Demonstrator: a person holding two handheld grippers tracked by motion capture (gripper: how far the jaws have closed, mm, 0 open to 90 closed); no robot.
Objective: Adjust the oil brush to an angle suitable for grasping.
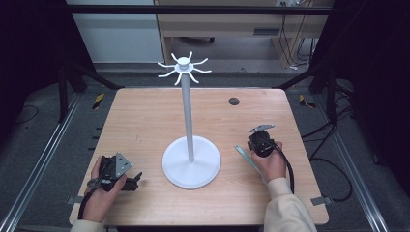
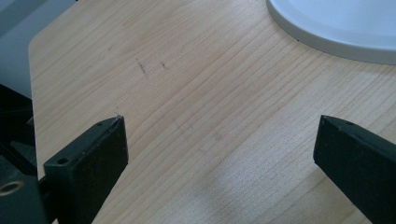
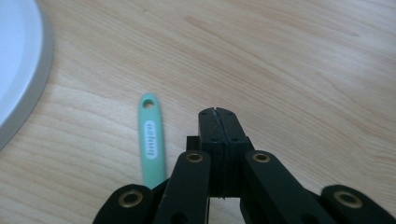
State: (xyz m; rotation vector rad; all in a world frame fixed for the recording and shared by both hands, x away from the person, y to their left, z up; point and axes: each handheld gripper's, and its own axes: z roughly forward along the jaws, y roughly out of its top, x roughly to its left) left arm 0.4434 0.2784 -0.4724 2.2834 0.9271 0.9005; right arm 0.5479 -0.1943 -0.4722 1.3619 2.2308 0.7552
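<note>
A white stand rises from a round base (image 1: 191,164) at the middle of the wooden table (image 1: 145,116), with a pole and a ring of hooks (image 1: 183,65) on top. A mint-green utensil handle (image 1: 245,155) lies flat on the table right of the base; its far end has a hole (image 3: 149,103). My right gripper (image 1: 258,145) sits just beside that handle (image 3: 152,140), its tips (image 3: 217,112) shut with nothing between them. My left gripper (image 1: 134,181) rests near the front left, open (image 2: 219,123) over bare wood, with the base's rim (image 2: 336,32) ahead of it.
A dark round hole (image 1: 234,101) sits in the table's far right part. The front left table corner (image 2: 32,46) lies close to the left gripper. Metal rails (image 1: 43,159) and cables (image 1: 338,169) run along the floor on both sides.
</note>
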